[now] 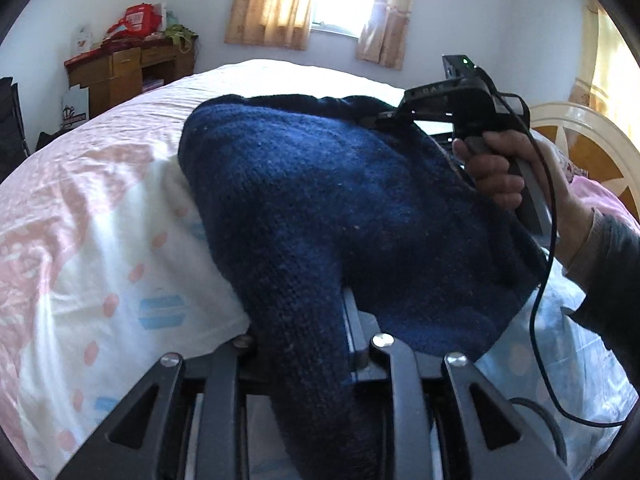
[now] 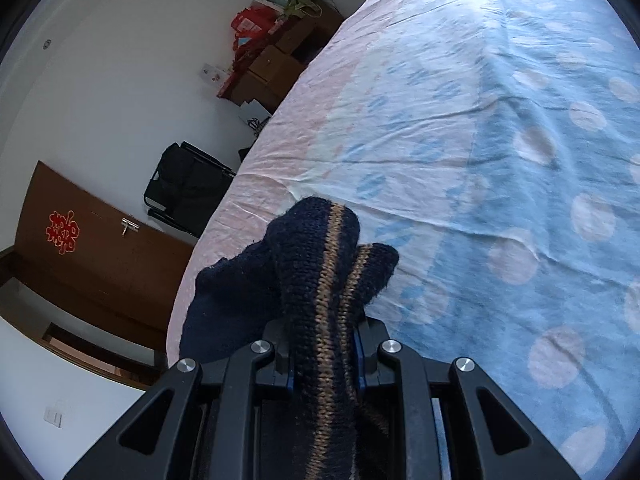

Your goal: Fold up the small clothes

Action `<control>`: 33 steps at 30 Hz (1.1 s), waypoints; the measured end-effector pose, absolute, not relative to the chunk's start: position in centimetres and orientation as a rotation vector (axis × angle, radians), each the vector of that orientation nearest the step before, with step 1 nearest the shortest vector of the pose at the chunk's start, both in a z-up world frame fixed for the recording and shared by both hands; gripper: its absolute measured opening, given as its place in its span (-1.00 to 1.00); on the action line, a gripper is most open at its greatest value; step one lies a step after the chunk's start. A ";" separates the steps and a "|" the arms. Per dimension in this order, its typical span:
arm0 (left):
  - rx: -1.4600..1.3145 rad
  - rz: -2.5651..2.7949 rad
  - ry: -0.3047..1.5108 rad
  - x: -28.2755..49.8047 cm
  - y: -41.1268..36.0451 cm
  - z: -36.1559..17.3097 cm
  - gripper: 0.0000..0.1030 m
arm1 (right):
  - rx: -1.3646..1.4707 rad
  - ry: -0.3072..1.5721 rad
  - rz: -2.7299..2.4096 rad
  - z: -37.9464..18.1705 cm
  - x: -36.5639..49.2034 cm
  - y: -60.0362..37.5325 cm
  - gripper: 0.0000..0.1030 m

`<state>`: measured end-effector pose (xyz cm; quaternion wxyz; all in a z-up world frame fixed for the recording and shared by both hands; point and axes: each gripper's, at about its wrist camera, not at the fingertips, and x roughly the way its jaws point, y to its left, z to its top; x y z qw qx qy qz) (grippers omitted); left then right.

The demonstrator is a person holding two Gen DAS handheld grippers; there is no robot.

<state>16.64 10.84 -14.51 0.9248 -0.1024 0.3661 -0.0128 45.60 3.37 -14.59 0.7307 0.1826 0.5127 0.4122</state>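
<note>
A navy knitted sweater [image 1: 312,184] lies spread over the bed [image 1: 100,220], one thick fold running down into my left gripper [image 1: 308,320]. That gripper is shut on the fold, and the cloth hides its left finger. At the sweater's far right edge a hand [image 1: 496,172] holds my right gripper [image 1: 384,118], clamped on the knit. In the right wrist view the right gripper [image 2: 324,320] is shut on a bunched sweater edge [image 2: 312,240] with tan stripes, held just above the sheet [image 2: 480,140].
The bed has a pink, white and blue dotted sheet. A wooden desk [image 1: 120,68] with red bags stands by the far wall, below a curtained window [image 1: 320,0]. A headboard [image 1: 580,140] is at right. A black folding chair [image 2: 188,188] and door [image 2: 92,248] stand beside the bed.
</note>
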 end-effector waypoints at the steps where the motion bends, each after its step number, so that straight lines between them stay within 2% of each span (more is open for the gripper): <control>1: -0.204 -0.021 0.752 16.6 10.7 -14.5 -0.48 | 0.405 1.130 0.908 -14.6 45.5 3.2 -0.54; 5: -0.217 -0.022 0.756 17.0 11.5 -14.4 -0.43 | 0.377 1.105 0.892 -13.3 43.8 1.0 -0.48; 11: -0.226 -0.019 0.760 16.4 11.6 -14.5 -0.23 | 0.295 1.068 0.984 -10.5 36.5 -4.5 -0.40; 17: -0.210 -0.007 0.767 16.2 11.3 -14.6 -0.04 | 0.161 1.137 1.024 -12.2 29.6 -5.5 -0.39; 18: -0.208 -0.006 0.769 16.2 11.2 -14.4 -0.01 | 0.149 1.145 1.022 -12.6 29.1 -5.2 -0.42; 19: -0.206 -0.005 0.771 16.2 11.1 -14.2 0.02 | 0.122 1.134 0.997 -12.8 28.8 -5.0 -0.84; 22: -0.190 -0.006 0.771 16.2 11.2 -13.2 0.05 | 0.117 1.103 0.926 -12.5 28.1 -5.9 -0.87; 23: -0.188 -0.011 0.770 16.3 11.4 -12.8 0.10 | 0.103 1.086 0.892 -12.1 27.9 -6.4 -0.87; 25: -0.192 -0.005 0.754 16.5 12.0 -12.3 0.46 | 0.084 1.104 0.832 -12.4 28.3 -7.6 -0.87; 30: -0.152 0.028 0.642 16.6 13.3 -9.4 0.54 | 0.030 1.154 0.877 -13.4 28.4 -6.9 -0.82; 33: -0.087 0.076 0.588 16.8 13.5 -8.1 0.93 | 0.002 1.117 0.871 -11.7 28.6 -6.8 -0.71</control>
